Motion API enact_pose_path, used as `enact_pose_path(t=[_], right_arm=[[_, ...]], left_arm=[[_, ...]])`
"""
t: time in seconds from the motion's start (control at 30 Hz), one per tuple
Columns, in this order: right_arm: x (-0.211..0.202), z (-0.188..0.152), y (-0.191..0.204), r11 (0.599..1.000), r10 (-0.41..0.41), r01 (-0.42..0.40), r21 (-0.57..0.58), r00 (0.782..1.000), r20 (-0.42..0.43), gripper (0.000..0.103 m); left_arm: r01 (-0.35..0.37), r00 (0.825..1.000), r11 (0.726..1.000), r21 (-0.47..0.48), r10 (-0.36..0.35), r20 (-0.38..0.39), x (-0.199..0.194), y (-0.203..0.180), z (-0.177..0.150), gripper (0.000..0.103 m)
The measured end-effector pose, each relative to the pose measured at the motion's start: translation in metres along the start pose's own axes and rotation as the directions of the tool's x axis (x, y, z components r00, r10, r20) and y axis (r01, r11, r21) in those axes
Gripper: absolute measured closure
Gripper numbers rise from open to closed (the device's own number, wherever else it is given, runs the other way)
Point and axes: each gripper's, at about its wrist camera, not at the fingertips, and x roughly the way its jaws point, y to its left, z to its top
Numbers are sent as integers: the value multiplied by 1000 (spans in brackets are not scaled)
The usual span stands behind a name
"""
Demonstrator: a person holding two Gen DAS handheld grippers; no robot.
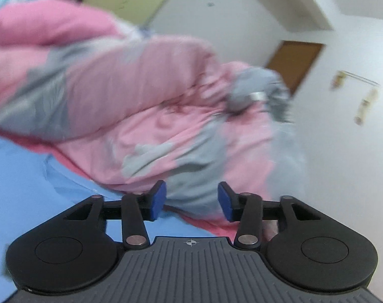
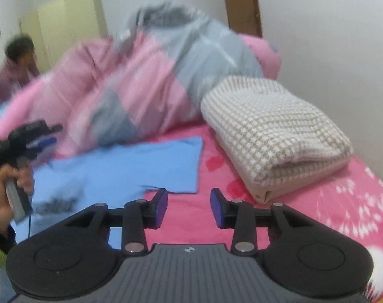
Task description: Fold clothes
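While the bed (image 2: 305, 197) with its pink flowered sheet carried everything, I took stock from largest to smallest. Heaped at the far side lay the pink and grey quilt (image 2: 130, 80), bulky and blurred in both views. Just beside it, toward the wall, sat a folded checked blanket (image 2: 274, 131). Nearer me, the blue garment (image 2: 130, 166) lay spread flat on the sheet, its near hem just ahead of my right tongs (image 2: 188, 208), which were released and held nothing. My left tongs (image 1: 191, 200) were likewise parted and bare, poised over the blue cloth's edge near the quilt. I judged the garment light, soft and limp (it would sag and crease if lifted by one point), so a hem or corner pinched at each side seemed the place to take hold.
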Motion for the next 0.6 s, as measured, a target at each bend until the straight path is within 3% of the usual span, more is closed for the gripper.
enact_pose_path(t=[0.13,0.2,0.37,0.47,0.6], right_arm=[[-42,-4,9,994,88,-90,63,995,37,62],[-66,-6,21,993,105,-109,49,992,69,60],[-131,-10,51,989,145,-147,5,978,150,49],[-177,-9,71,983,185,-183,-29,959,215,49],[-236,0,86,946,319,-321,-46,898,302,49]], left_arm=[[92,996,990,111,-90,-16,-82,-27,10,44],[132,991,979,155,-127,-42,-118,-36,9,33],[264,964,932,247,-243,-109,-189,-44,-6,17],[239,970,928,284,-217,-107,-223,-29,-5,17],[82,997,935,346,-77,-29,-271,13,17,17]])
